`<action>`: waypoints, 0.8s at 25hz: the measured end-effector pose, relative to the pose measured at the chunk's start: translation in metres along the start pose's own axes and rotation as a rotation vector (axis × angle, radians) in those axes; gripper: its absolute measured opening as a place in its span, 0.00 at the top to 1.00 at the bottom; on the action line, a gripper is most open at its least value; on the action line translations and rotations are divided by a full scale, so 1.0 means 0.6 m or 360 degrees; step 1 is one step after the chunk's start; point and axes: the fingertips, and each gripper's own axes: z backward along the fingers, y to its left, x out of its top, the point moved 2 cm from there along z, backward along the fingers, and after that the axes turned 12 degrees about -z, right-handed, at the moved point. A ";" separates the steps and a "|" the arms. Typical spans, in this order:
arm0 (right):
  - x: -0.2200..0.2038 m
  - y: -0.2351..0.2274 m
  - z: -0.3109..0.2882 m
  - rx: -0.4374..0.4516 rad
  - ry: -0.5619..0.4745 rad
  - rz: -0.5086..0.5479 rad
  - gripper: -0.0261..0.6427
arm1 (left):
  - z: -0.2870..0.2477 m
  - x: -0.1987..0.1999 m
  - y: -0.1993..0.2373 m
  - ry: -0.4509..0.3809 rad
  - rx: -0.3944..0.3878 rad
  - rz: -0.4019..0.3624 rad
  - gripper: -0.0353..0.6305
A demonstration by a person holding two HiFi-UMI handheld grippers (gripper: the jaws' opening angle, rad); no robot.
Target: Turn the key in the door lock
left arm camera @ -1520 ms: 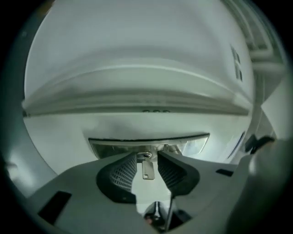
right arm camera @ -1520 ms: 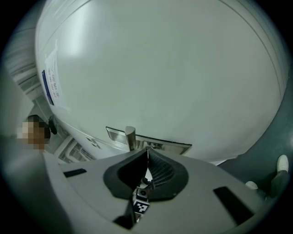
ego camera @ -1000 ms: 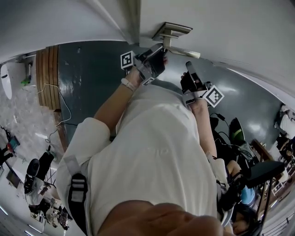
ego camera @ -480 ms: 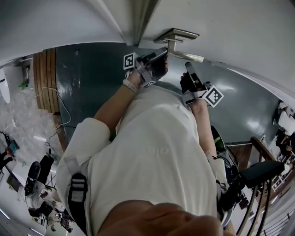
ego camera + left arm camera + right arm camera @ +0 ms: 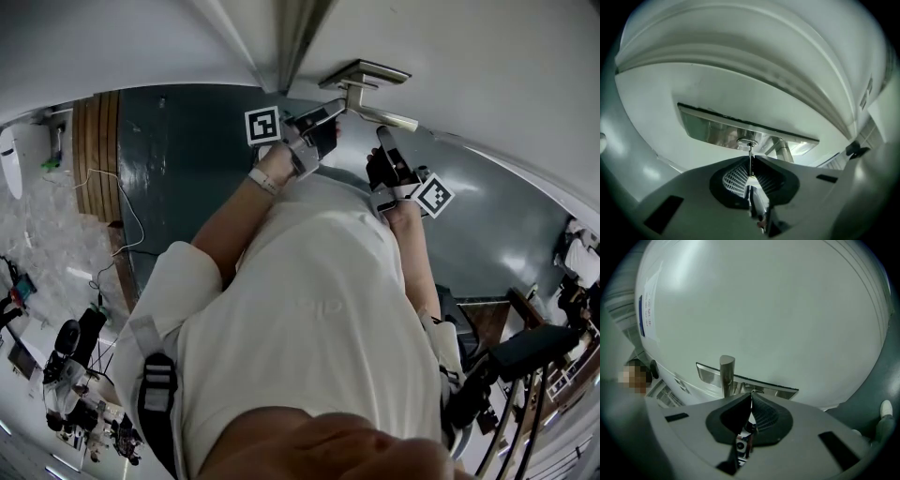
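Note:
A thin metal key (image 5: pixel 750 155) sticks out of the lock cylinder (image 5: pixel 747 140) in the brushed steel plate (image 5: pixel 708 124) of a white door (image 5: pixel 764 310). My left gripper (image 5: pixel 751 163) has just been closing, and its ribbed pads now pinch the key's head. In the head view the left gripper (image 5: pixel 323 112) reaches up under the door handle (image 5: pixel 380 114). My right gripper (image 5: pixel 382 137) hangs just right of it, short of the door. In the right gripper view that gripper (image 5: pixel 751 395) is shut on nothing, with the handle's lever (image 5: pixel 726 372) just beyond it.
The door's edge and frame (image 5: pixel 295 37) run up left of the handle. Dark floor (image 5: pixel 178 150) lies below, with wooden boards (image 5: pixel 98 150) and a cable at the left. A black chair (image 5: pixel 525 349) stands at the right. A paper label (image 5: pixel 647 317) hangs at the far left.
My left gripper has risen closer to the lock plate and rolled, so its marker cube now faces the head camera. The right gripper has stayed put.

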 end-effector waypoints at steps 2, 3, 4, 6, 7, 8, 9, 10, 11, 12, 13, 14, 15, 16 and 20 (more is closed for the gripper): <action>0.001 -0.002 0.001 0.0007 0.0010 0.0006 0.92 | -0.002 0.001 -0.002 -0.0004 0.0076 -0.0070 0.90; 0.002 -0.003 0.001 0.0012 0.0011 0.0006 0.92 | -0.002 0.002 -0.001 -0.0012 0.0112 -0.0101 0.89; 0.002 -0.005 0.002 0.0015 0.0010 0.0004 0.92 | -0.002 0.003 -0.002 -0.0020 0.0147 -0.0137 0.89; 0.003 -0.006 0.003 0.0018 0.0007 0.0000 0.92 | -0.002 0.007 -0.004 -0.0018 0.0223 -0.0240 0.89; 0.004 -0.006 0.003 0.0023 0.0005 -0.0004 0.92 | 0.000 0.008 -0.003 -0.0004 0.0282 -0.0309 0.89; 0.004 -0.005 0.003 0.0029 0.0004 -0.0005 0.92 | 0.003 0.009 0.002 0.0021 0.0360 -0.0390 0.89; 0.004 -0.005 0.003 0.0033 0.0005 -0.0007 0.92 | 0.007 0.009 0.006 0.0051 0.0442 -0.0475 0.91; 0.005 -0.006 0.004 0.0037 0.0006 -0.0010 0.92 | 0.009 0.008 0.009 0.0080 0.0512 -0.0549 0.91; 0.006 -0.007 0.005 0.0041 0.0008 -0.0015 0.92 | 0.011 0.007 0.011 0.0098 0.0562 -0.0599 0.91; 0.007 -0.009 0.007 0.0048 0.0011 -0.0019 0.92 | 0.011 0.005 0.013 0.0105 0.0596 -0.0627 0.91; 0.008 -0.010 0.009 0.0057 0.0016 -0.0022 0.92 | 0.012 0.004 0.013 0.0105 0.0623 -0.0647 0.91; 0.009 -0.011 0.009 0.0067 0.0020 -0.0026 0.92 | 0.014 0.003 0.013 0.0104 0.0652 -0.0671 0.91; 0.011 -0.011 0.010 0.0076 0.0025 -0.0032 0.92 | 0.014 0.003 0.013 0.0106 0.0686 -0.0704 0.91; 0.013 -0.010 0.011 0.0084 0.0030 -0.0039 0.92 | 0.013 0.002 0.012 0.0111 0.0722 -0.0741 0.91; 0.014 -0.011 0.012 0.0109 0.0066 -0.0057 0.92 | 0.015 0.001 0.010 0.0132 0.0841 -0.0860 0.90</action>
